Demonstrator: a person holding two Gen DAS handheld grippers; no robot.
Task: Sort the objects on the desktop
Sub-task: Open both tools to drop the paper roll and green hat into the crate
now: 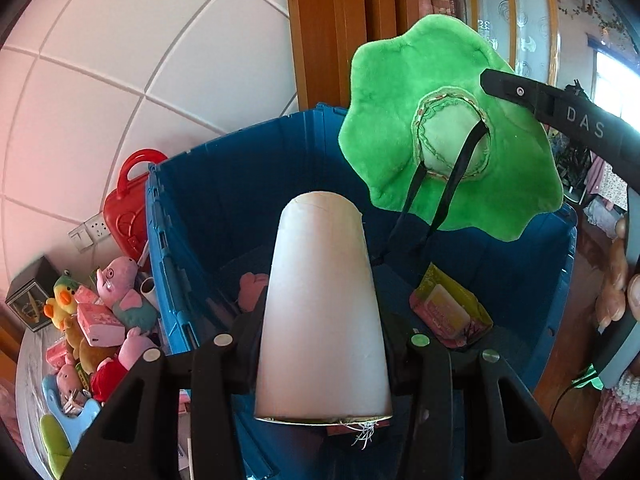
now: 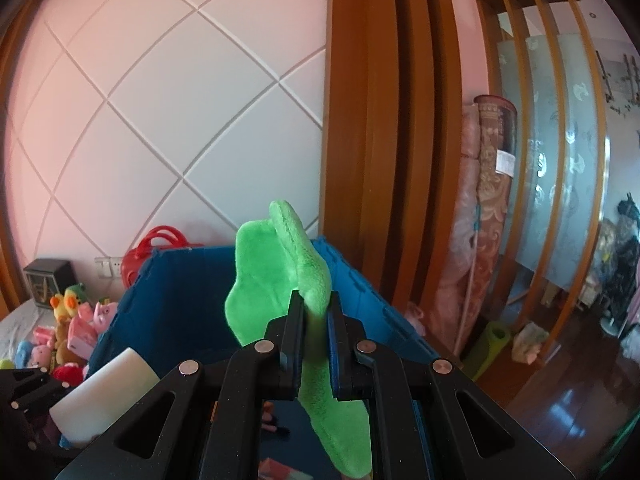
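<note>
A white cardboard tube stands lengthwise between the fingers of my left gripper, which is shut on it above the open blue bin. My right gripper is shut on the brim of a green plush hat. In the left wrist view the hat hangs over the bin's far right side, black straps dangling, with the right gripper pinching its edge. The right wrist view shows the tube at lower left, over the bin.
A pink plush and a yellow-pink packet lie inside the bin. Left of it are a heap of plush toys, a red case and a black box. A wooden door frame and rolled rugs stand behind.
</note>
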